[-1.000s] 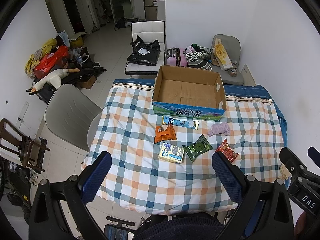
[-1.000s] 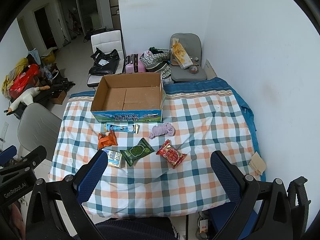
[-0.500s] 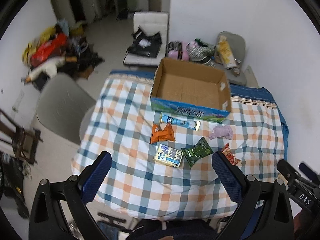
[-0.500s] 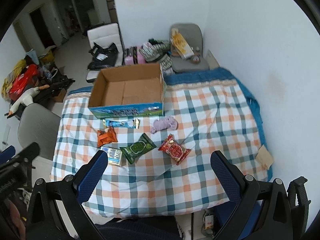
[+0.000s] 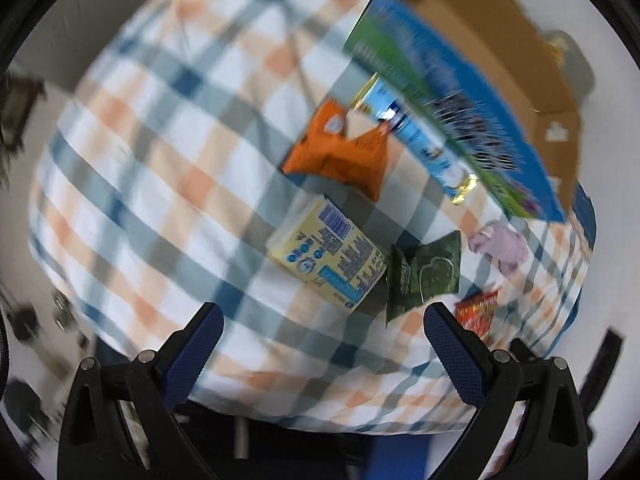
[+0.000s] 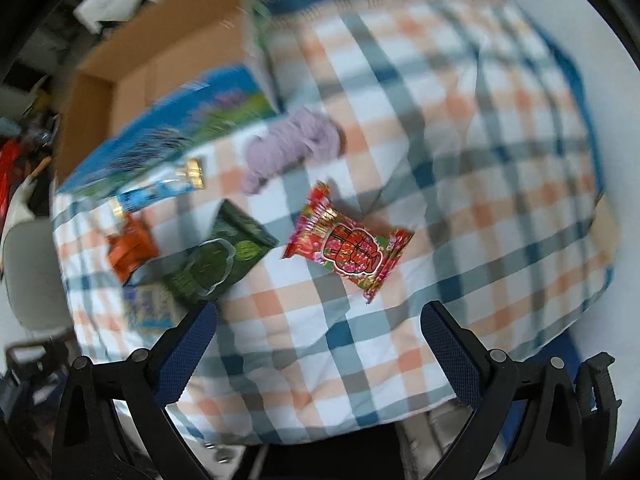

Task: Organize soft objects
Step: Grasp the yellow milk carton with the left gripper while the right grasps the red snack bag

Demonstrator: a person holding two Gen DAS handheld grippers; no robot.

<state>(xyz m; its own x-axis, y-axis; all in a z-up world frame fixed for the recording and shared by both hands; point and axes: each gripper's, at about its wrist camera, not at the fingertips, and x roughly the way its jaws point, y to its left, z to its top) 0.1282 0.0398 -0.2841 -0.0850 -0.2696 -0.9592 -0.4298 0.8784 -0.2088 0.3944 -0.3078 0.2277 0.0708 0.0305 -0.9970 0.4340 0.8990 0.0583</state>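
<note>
A lived-in home: a desk under a checked cloth (image 6: 460, 160) carries snack packets (image 6: 348, 248) and an open cardboard box (image 5: 500, 52), with a grey chair (image 6: 28, 272) and piled belongings (image 6: 12, 152) beside it.

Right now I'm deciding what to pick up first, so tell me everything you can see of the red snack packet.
The red snack packet is a glossy, pillow-shaped plastic wrapper, red with yellow, green and white print that is too blurred to read, and crimped at both ends. It looks sealed and full. It lies flat and diagonal on the checked tablecloth, touching nothing else: the green packet sits beside it, apart, and the purple cloth bundle lies beyond it. The right claw is open in front of it, not touching.
</note>
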